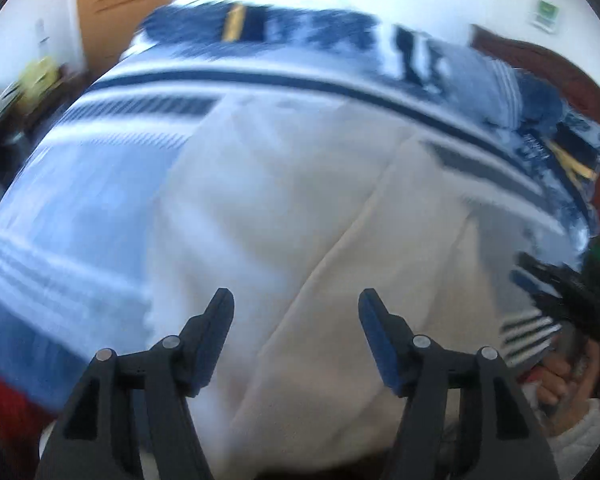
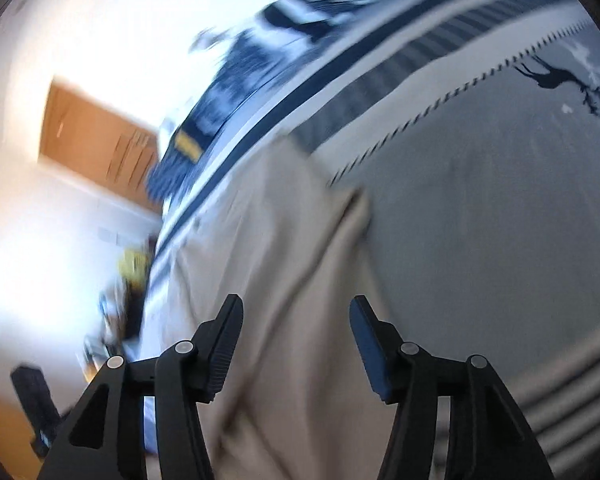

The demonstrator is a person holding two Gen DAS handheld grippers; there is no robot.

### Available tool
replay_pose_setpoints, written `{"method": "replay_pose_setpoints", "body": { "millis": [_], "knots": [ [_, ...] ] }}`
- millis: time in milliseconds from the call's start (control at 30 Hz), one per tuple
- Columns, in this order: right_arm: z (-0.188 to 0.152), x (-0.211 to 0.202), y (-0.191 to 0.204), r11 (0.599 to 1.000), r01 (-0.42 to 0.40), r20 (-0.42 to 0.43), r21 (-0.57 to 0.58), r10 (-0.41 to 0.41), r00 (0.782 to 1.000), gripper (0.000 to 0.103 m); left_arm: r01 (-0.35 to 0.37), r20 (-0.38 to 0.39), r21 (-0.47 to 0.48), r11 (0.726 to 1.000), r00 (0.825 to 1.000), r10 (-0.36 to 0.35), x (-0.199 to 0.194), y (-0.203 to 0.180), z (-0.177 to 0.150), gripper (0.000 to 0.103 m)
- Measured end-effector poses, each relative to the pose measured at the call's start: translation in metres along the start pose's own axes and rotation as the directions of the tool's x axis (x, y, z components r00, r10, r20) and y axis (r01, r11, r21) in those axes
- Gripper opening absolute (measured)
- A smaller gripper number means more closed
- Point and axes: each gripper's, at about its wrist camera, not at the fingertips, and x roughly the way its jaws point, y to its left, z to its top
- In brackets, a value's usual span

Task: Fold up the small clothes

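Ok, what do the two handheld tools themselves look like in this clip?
Both match: the left tool and right tool have matte black angular linkage arms with silver round pivot pins. The fingers carry blue pads; a ribbed pad edge shows in the right view. No cables or markings visible.

No readable text; green wall sign [image 1: 546, 14] too blurred.

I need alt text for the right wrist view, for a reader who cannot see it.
The open right gripper hovers above a beige garment lying on a grey and blue bedspread printed with a dark deer. The picture is motion-blurred; a brown door shows at left.
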Motion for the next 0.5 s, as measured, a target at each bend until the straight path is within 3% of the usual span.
{"method": "replay_pose_setpoints", "body": {
  "millis": [100, 200, 367, 500],
  "knots": [
    [-0.06, -0.014, 0.014, 0.993, 0.06, -0.075, -0.106, -0.068, 0.995, 0.061, -0.046, -0.027, -0.023, 0.999, 0.999, 0.046, -0.001, 0.031, -0.048, 0.064],
    [-0.093, -0.022, 0.013, 0.988, 0.093, -0.113, -0.126, -0.108, 0.988, 0.061, -0.029, -0.038, -0.1, 0.995, 0.999, 0.025, 0.005, 0.059, -0.077, 0.064],
    [-0.108, -0.042, 0.006, 0.952, 0.258, -0.058, -0.162, -0.27, 0.961, 0.061, -0.079, -0.121, -0.196, 0.977, 0.991, 0.056, 0.027, 0.094, -0.096, 0.064],
    [-0.103, -0.054, -0.005, 0.935, 0.333, -0.035, -0.125, -0.34, 0.94, 0.06, -0.069, -0.145, -0.228, 0.971, 0.989, 0.036, 0.031, 0.104, -0.101, 0.064]
  ]
}}
